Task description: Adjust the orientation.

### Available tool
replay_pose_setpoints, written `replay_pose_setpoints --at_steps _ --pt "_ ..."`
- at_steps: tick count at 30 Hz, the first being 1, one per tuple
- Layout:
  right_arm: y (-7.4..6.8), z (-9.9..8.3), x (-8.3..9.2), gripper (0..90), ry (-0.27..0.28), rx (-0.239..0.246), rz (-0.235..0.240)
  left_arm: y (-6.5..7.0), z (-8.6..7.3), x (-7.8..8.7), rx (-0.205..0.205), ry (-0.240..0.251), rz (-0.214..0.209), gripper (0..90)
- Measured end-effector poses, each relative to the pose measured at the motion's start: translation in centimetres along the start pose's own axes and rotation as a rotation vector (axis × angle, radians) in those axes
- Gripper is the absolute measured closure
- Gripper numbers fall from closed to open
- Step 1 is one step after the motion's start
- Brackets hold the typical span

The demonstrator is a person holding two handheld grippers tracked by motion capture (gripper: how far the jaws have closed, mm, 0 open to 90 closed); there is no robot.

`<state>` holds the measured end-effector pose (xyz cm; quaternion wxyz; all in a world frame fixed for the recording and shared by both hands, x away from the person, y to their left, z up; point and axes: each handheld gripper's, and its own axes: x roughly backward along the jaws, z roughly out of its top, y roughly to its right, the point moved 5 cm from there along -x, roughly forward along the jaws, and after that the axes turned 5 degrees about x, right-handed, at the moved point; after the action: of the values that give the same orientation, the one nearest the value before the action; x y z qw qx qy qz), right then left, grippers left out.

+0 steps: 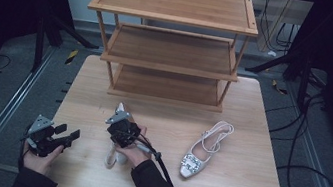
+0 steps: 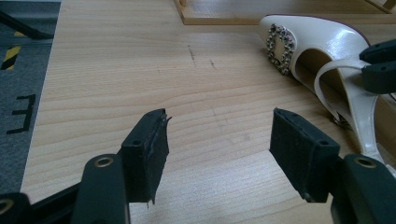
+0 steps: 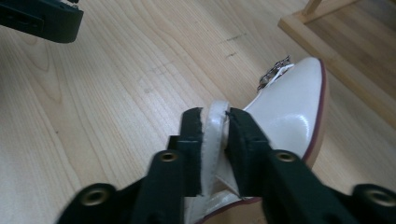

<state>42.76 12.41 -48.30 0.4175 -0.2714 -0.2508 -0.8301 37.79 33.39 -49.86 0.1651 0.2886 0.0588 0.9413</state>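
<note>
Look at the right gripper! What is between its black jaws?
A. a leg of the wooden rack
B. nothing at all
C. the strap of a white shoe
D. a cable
C: in the right gripper view, the right gripper has its jaws close on either side of the pale strap of the white shoe.
</note>
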Motion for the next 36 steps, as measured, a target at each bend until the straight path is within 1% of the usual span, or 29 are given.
replay_pose_setpoints --at_steps 1,2,3,6,7,8,9,11,12,13,14,16,17,18,19,21,22,23,25,28,30,31,32,34,35,36 --pt "0.1 0.0 0.1 80.3 0.000 -0.021 0.008 0.0 0.0 0.0 0.003 -0.001 0.000 35.8" --pt "0.1 0.0 0.3 81.5 0.002 -0.031 0.016 0.0 0.0 -0.1 0.003 -0.002 0.000 35.9" --pt "0.2 0.0 0.6 81.8 0.002 -0.035 0.020 0.0 0.0 0.0 0.003 -0.002 0.000 35.9" --pt "0.6 -0.2 1.6 82.1 0.027 -0.048 0.020 0.0 0.0 0.0 0.001 0.000 0.000 35.8" --pt "1.2 -0.8 2.6 82.1 0.048 -0.069 0.019 0.0 0.0 0.0 0.001 -0.001 0.001 35.8" --pt "1.4 -1.1 3.0 82.2 0.052 -0.075 0.020 0.0 0.0 0.0 0.001 -0.001 0.001 35.8" --pt "1.4 -1.1 3.0 82.2 0.052 -0.075 0.020 0.0 0.0 0.0 0.001 -0.001 0.001 35.8" --pt "2.0 -2.2 3.9 82.2 0.060 -0.102 0.012 0.0 0.0 -0.1 0.003 -0.002 0.002 35.8" --pt "2.7 -3.7 5.0 82.2 0.066 -0.121 -0.014 0.1 0.0 -0.1 0.001 -0.003 0.002 35.8" --pt "2.9 -4.2 5.3 82.3 0.069 -0.131 -0.021 0.1 0.0 -0.1 -0.003 -0.003 0.002 35.8" --pt "2.9 -4.2 5.3 82.3 0.069 -0.131 -0.021 0.1 0.0 -0.1 -0.003 -0.003 0.002 35.8" --pt "3.7 -5.5 6.4 82.2 0.093 -0.157 -0.026 0.1 0.0 -0.1 -0.004 -0.003 0.002 35.8" --pt "4.2 -6.4 7.1 82.2 0.102 -0.181 -0.033 0.1 0.0 -0.1 -0.002 -0.005 0.002 35.8" --pt "4.4 -6.8 7.4 82.3 0.104 -0.186 -0.044 0.1 -0.1 -0.1 -0.002 -0.006 0.002 35.9" --pt "4.4 -6.8 7.4 82.3 0.104 -0.186 -0.044 0.1 -0.1 -0.1 -0.002 -0.006 0.002 35.9" --pt "5.0 -7.6 8.0 82.3 0.101 -0.191 -0.070 0.2 0.0 -0.1 -0.003 -0.002 0.003 35.8" --pt "5.5 -8.3 8.3 82.3 0.092 -0.200 -0.087 0.2 0.0 -0.1 -0.003 -0.002 0.003 35.8" --pt "5.5 -8.3 8.3 82.3 0.092 -0.200 -0.087 0.2 0.0 -0.1 -0.003 -0.002 0.003 35.8" --pt "6.0 -9.0 8.5 82.2 0.078 -0.218 -0.109 0.2 0.0 -0.1 -0.002 -0.005 0.002 35.8" --pt "7.0 -10.2 8.4 82.3 0.043 -0.243 -0.139 0.2 0.0 -0.1 -0.002 -0.003 0.000 35.9" --pt "7.5 -10.8 8.1 83.1 0.028 -0.261 -0.145 0.2 -0.1 -0.1 -0.002 -0.005 0.000 35.9" --pt "7.6 -10.9 7.9 83.1 0.033 -0.273 -0.129 0.2 -0.1 -0.2 -0.002 -0.006 -0.001 35.9" --pt "7.7 -10.9 7.8 82.0 0.037 -0.284 -0.128 0.3 -0.1 -0.1 -0.003 -0.006 0.000 35.9" --pt "7.9 -10.7 8.0 79.3 0.047 -0.284 -0.144 0.3 0.0 -0.1 -0.004 -0.003 -0.002 35.9" --pt "7.8 -10.3 8.7 74.2 0.070 -0.279 -0.151 0.3 0.0 -0.1 -0.004 -0.002 -0.002 35.8" --pt "7.8 -10.3 8.7 74.2 0.070 -0.279 -0.151 0.2 0.0 -0.1 -0.003 -0.003 -0.001 35.8"
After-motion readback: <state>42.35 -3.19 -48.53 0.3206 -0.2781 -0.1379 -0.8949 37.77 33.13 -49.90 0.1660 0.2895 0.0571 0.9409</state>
